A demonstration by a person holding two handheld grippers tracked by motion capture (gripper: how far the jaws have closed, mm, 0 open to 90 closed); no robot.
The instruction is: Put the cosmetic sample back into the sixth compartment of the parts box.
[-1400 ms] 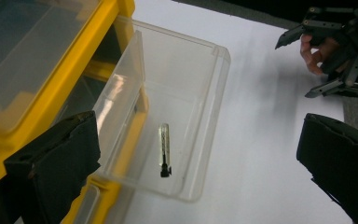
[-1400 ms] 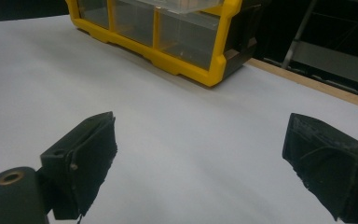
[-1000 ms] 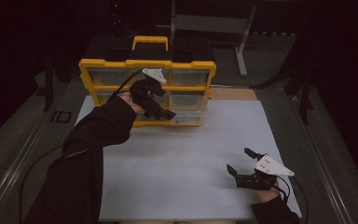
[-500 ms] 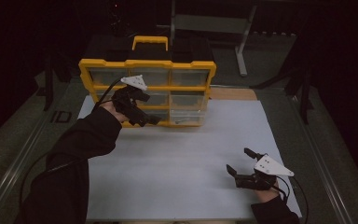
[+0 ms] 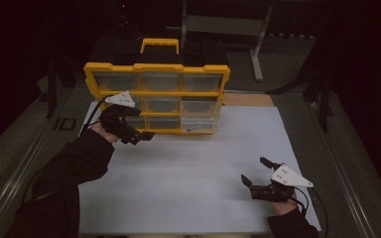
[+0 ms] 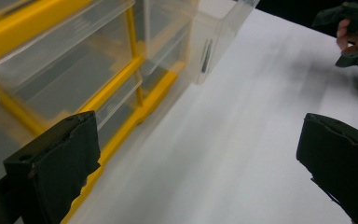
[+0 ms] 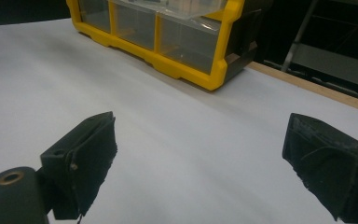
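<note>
From the high view, the left claw (image 5: 140, 136) hangs at the lower left corner of the yellow drawer organizer (image 5: 156, 99), which stands upright at the far edge of the white desk (image 5: 198, 178). Its jaws stand apart with nothing between them. The bottom right drawer (image 5: 198, 124) looks pulled out a little from the frame. The right claw (image 5: 255, 173) rests low on the desk near the front right, well apart from the organizer, jaws spread and empty. One risk here: the organizer stands tall and narrow, so a sideways knock from the left claw could, I judge, slide or tip it, since the other claw is too far off to steady it.

In the left gripper view, the yellow frame rail (image 6: 121, 135) runs just beside the left jaw, and a clear drawer (image 6: 214, 42) sticks out farther along, with a small dark part (image 6: 206, 55), perhaps a screw, inside. A jaw sweeping along the front could catch that protruding drawer and pull it free, spilling what it holds. The clear plastic also makes edges hard to judge.

In the right gripper view, both jaws are wide apart over bare desk, the organizer's corner (image 7: 219, 70) well ahead. Little danger here beyond being slow to brace the cabinet.
</note>
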